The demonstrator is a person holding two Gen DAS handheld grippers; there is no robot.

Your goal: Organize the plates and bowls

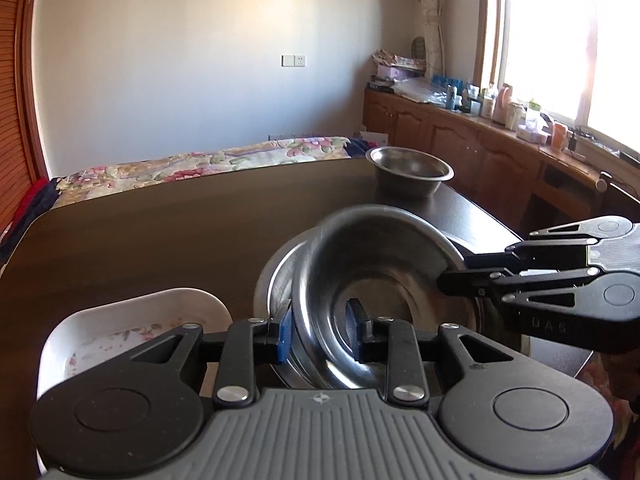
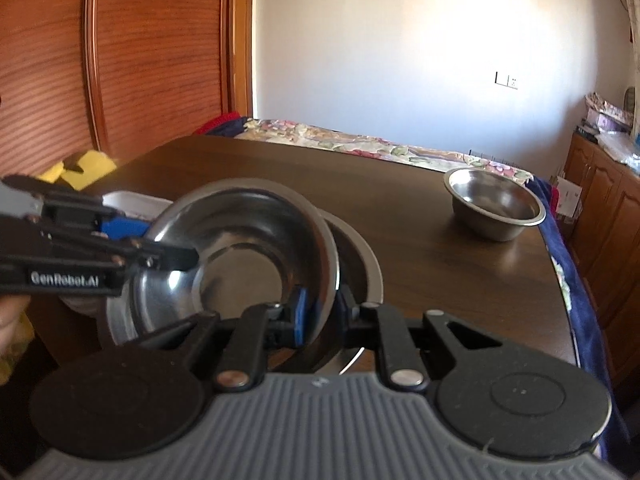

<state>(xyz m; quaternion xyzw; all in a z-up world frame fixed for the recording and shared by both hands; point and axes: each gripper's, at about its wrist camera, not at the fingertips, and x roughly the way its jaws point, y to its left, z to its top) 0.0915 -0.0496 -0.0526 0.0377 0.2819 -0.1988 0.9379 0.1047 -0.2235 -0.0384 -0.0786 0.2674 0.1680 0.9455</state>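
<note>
A steel bowl [image 1: 384,264] hangs tilted over a wider steel bowl [image 1: 280,280] near the table's front edge. My right gripper [image 2: 322,308] is shut on the tilted bowl's [image 2: 248,240] near rim. It enters the left wrist view from the right [image 1: 460,270]. My left gripper [image 1: 320,330] straddles the opposite rim, one pad outside and one inside, jaws slightly apart and not pressing; in the right wrist view it comes in from the left [image 2: 170,240]. A white flowered dish [image 1: 132,320] lies left of the stack. Another steel bowl [image 1: 410,172] stands alone at the far right corner.
The dark wooden table [image 1: 160,232] ends at the right just past the far bowl [image 2: 496,208]. A bed with a flowered cover [image 1: 200,164] lies behind it. Wooden cabinets [image 1: 480,152] with clutter run under the window. A hand [image 2: 8,316] shows at the left.
</note>
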